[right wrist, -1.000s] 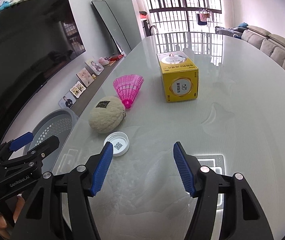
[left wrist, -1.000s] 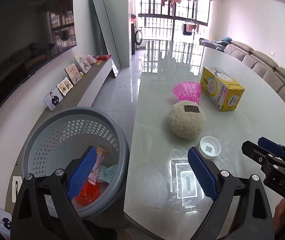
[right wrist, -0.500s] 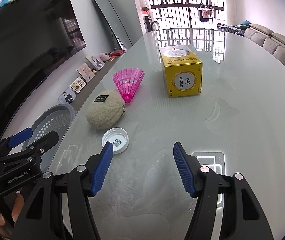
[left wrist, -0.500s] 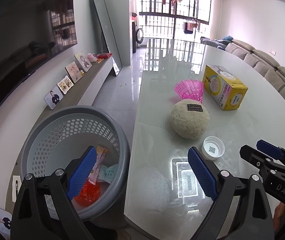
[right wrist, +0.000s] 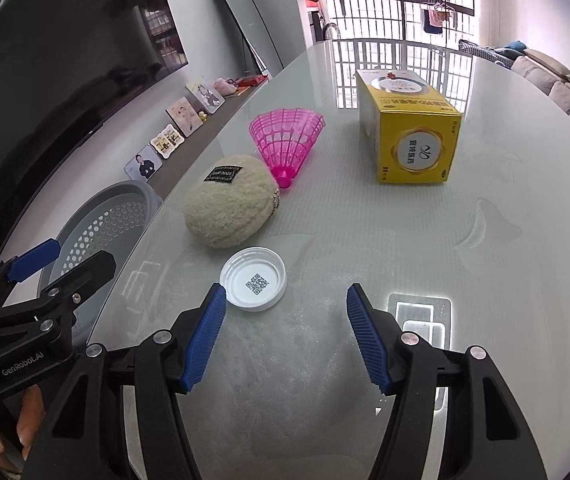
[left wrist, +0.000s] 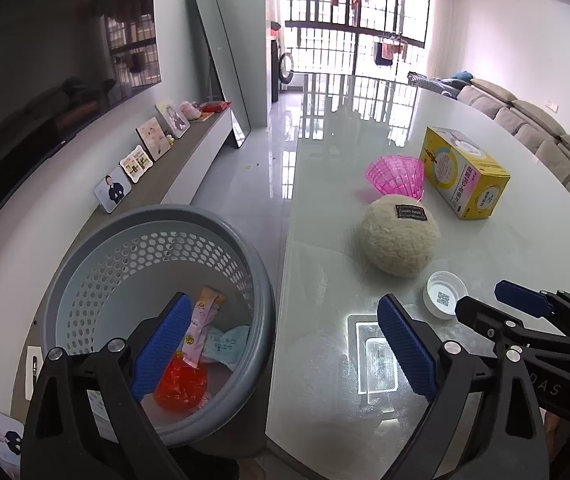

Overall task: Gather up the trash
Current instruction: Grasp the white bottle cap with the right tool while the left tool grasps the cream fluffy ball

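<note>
A: Right gripper (right wrist: 283, 338) is low over the glass desk (right wrist: 465, 240), jaws spread wide with nothing between them. The white bottle cap (right wrist: 253, 279) lies upside down just ahead of its left fingertip, code sticker showing inside.

B: And the left gripper (left wrist: 281, 344)?

A: Wide open too, and empty. One finger sits over the grey perforated bin (left wrist: 97, 264), the other over the desk edge. The bin stands on the floor right beside the desk.

B: Anything in the bin?

A: A red crinkly wrapper (left wrist: 181, 384), a pink-and-yellow sachet (left wrist: 201, 330) propped against the wall, and a pale blue packet (left wrist: 227, 342) beside it.

B: What else is on the desk?

A: A fuzzy cream ball (right wrist: 229, 200) with a black label, just behind the cap. A pink plastic shuttlecock (right wrist: 287, 140) lies on its side, its nose close to the ball. Further back, well apart from the cap, a yellow box (right wrist: 409, 144).

B: Can the two grippers see each other?

A: Yes, each shows at the edge of the other's view.
</note>
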